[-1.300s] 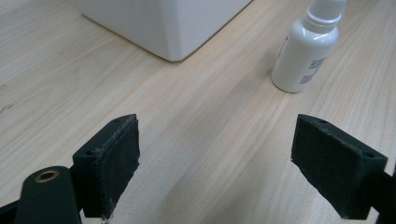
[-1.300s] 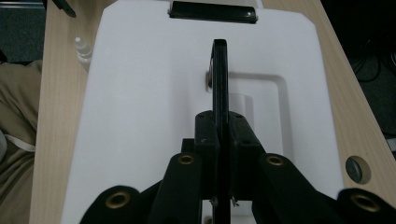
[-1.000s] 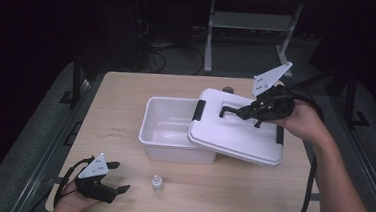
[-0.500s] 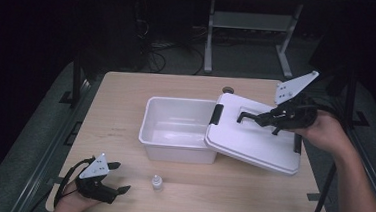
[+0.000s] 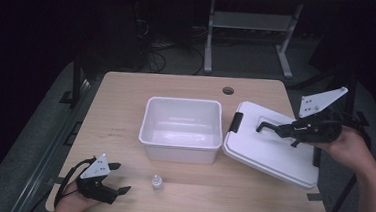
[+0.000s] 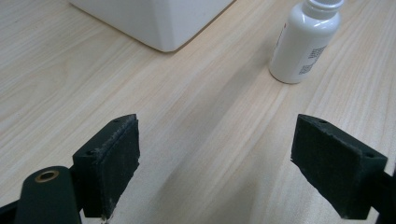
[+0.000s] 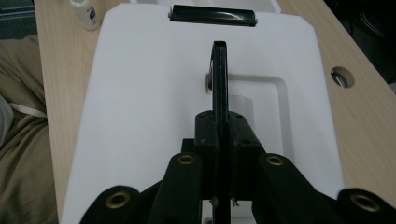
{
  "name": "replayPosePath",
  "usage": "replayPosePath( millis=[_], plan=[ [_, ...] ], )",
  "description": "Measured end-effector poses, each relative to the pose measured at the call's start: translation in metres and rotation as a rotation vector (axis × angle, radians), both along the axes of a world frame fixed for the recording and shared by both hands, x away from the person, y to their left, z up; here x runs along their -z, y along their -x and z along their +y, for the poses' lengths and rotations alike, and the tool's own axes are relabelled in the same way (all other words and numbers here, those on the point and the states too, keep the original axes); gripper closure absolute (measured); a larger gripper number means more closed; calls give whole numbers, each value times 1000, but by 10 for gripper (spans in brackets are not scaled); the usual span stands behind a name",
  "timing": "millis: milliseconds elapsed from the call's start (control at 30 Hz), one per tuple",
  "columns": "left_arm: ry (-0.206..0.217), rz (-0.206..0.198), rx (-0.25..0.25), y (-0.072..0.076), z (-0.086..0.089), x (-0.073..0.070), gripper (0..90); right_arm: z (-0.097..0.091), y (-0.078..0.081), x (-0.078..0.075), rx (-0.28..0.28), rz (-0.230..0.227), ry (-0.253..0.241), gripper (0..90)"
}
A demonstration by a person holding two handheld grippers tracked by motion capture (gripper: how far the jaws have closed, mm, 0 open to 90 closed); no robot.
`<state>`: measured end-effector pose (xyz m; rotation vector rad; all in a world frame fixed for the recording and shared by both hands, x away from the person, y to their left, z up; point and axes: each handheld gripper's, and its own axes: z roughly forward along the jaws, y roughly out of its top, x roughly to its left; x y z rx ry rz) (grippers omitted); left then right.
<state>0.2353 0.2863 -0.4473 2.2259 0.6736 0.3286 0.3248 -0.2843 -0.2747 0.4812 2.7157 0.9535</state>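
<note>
A white bin point(image 5: 180, 154) stands open at the table's middle. Its white lid point(image 5: 268, 154) hangs tilted just right of the bin. My right gripper point(image 5: 285, 130) is shut on the lid's black handle point(image 5: 269, 127). In the right gripper view the jaws of that gripper point(image 7: 219, 126) pinch the thin handle point(image 7: 219, 65) above the lid point(image 7: 140, 93), with a black latch point(image 7: 212, 15) at its far edge. My left gripper point(image 5: 120, 177) rests open at the front left, a small white bottle point(image 5: 156, 183) to its right. In the left gripper view the bottle point(image 6: 303, 42) stands ahead of the open left gripper point(image 6: 231, 163), untouched.
The wooden table point(image 5: 120, 111) has a round cable hole point(image 5: 228, 91) at the back. A bin corner point(image 6: 154, 18) lies ahead of the left gripper. A person's hand and forearm point(image 5: 358, 158) reach in from the right. Dark floor and a metal stand lie beyond the table.
The right gripper has carried the lid to the right, off the bin and lower, so the bin now stands open. The left gripper and the bottle have stayed put.
</note>
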Motion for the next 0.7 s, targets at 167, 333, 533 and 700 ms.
replayPosePath(
  millis=[167, 333, 533, 700],
  plan=[
    [1, 2, 2, 0, -1, 0, 152, -10, 4, 9, 19, 13, -3, 836],
    [-4, -2, 3, 0, 0, 0, 152, -17, 6, 19, 33, 21, 1, 835],
    [-3, -1, -3, 0, 1, 0, 152, -19, 6, 33, 44, 40, 8, 835],
    [-8, -2, -1, 0, 1, 0, 152, -19, 3, 48, 48, 58, 26, 835]
  ],
)
